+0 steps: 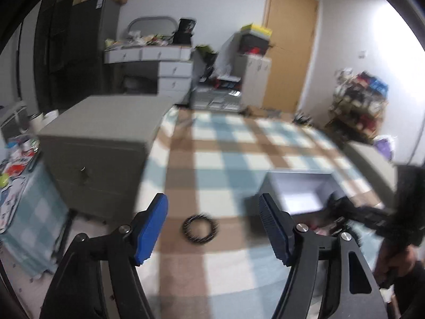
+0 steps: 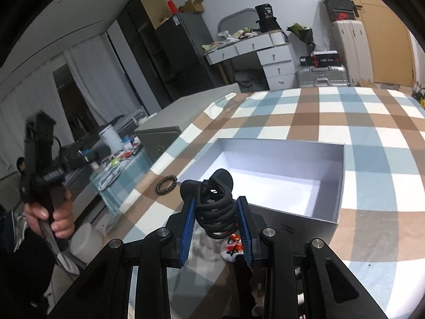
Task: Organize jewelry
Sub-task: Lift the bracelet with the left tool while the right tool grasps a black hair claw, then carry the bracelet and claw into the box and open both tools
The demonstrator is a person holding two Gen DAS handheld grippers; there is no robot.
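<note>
A bed with a blue, brown and white checked cover (image 2: pixel 318 122) carries everything the task concerns. On it sits an open grey box (image 2: pixel 342 180) with a white inside; as far as the right wrist view shows, the box holds nothing yet, so the sorting looks barely begun, with no piece stowed.

The right gripper (image 2: pixel 216 214) hangs just in front of the box's near wall, its blue pads clamped on a black claw hair clip (image 2: pixel 215 202) that sticks up between them. Judging by its position, the clip is probably the first piece headed for the box and still needs to be carried over the rim and let go. Under that gripper a small white item with red print (image 2: pixel 232 247) lies on the bed cover; what it is cannot be told.

The left gripper (image 1: pixel 213 228) has its jaws apart with nothing between them. Beyond its fingertips a dark beaded bracelet (image 1: pixel 199 229) lies flat on a brown square of the cover, just left of the box and apart from it. It is untouched and remains to be picked up.

In the right wrist view the person's left hand (image 2: pixel 57 218) shows on its gripper's handle.
</note>
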